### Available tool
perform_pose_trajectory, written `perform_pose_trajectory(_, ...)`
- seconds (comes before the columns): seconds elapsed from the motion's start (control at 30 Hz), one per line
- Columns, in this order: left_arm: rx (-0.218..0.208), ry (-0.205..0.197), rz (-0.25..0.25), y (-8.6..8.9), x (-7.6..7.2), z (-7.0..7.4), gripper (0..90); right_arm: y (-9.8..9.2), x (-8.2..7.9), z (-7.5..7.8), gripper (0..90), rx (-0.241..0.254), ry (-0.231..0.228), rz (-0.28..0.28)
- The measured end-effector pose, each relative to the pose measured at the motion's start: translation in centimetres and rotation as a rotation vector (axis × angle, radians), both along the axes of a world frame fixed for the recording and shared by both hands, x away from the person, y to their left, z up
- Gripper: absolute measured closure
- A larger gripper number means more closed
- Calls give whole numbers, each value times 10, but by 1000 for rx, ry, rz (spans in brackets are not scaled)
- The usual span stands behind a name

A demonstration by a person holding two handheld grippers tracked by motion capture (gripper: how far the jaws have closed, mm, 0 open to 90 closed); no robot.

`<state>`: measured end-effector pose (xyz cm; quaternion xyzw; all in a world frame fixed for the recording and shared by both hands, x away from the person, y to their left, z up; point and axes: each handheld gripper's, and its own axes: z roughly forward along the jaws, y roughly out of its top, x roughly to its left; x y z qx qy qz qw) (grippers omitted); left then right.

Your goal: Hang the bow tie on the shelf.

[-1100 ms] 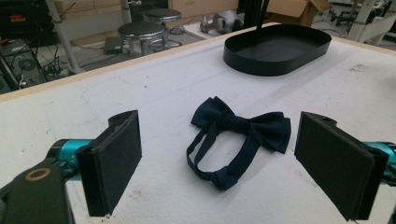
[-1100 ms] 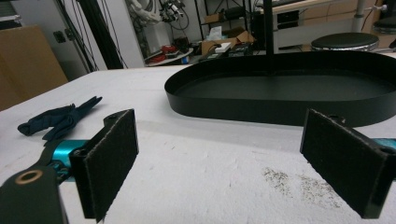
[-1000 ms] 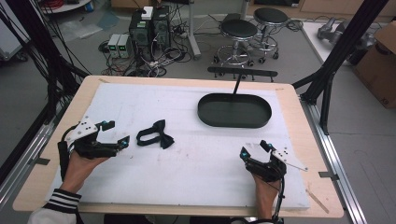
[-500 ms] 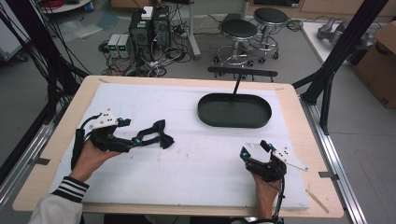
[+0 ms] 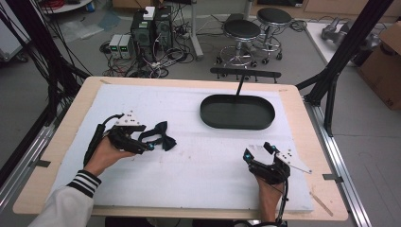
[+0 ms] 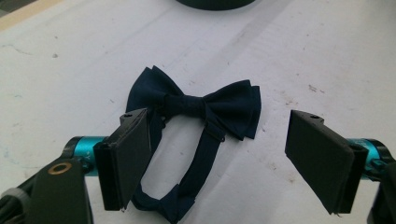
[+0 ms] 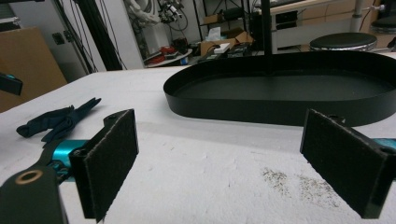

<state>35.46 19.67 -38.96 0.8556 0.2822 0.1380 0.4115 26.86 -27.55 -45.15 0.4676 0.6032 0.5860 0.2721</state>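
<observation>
Left gripper view: the bow tie [image 6: 205,105] lies crosswise, strap loop trailing between the wide-open left hand-held gripper [image 6: 219,158].

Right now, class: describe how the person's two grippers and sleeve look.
Each gripper, left and right, is black with teal joints, flat black padded jaws, a grey three-cornered plate and a black cable. The left arm's sleeve is white with a black-and-white striped cuff.

From my feed, the wooden table [image 5: 293,94] has a white foam sheet [image 5: 203,156] on top and sits on a grey floor [image 5: 369,118]. Behind it I've got two round black stools [image 5: 242,29], a stack of computer boxes [image 5: 151,28] in a cable tangle, plus a cardboard box [image 5: 384,56] far right.
</observation>
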Motion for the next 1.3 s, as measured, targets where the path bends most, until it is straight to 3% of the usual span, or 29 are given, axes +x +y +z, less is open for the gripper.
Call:
perform_pose_trajectory(0.37,101,49,-20,-13,9,-16,342,0,0,0,104,6,4,-2)
perform_pose_trajectory(0.53,98,64,-2,-14,13,-21,390,0,0,0,104,7,4,-1)
perform_pose_trajectory(0.73,134,96,-2,-17,18,-28,448,-1,0,0,104,9,5,2)
perform_pose_trajectory(1.2,192,124,14,-23,21,-38,557,-1,0,0,104,8,4,1)
perform_pose_trajectory(1.3,187,121,13,-25,22,-39,572,-1,0,0,104,8,4,1)
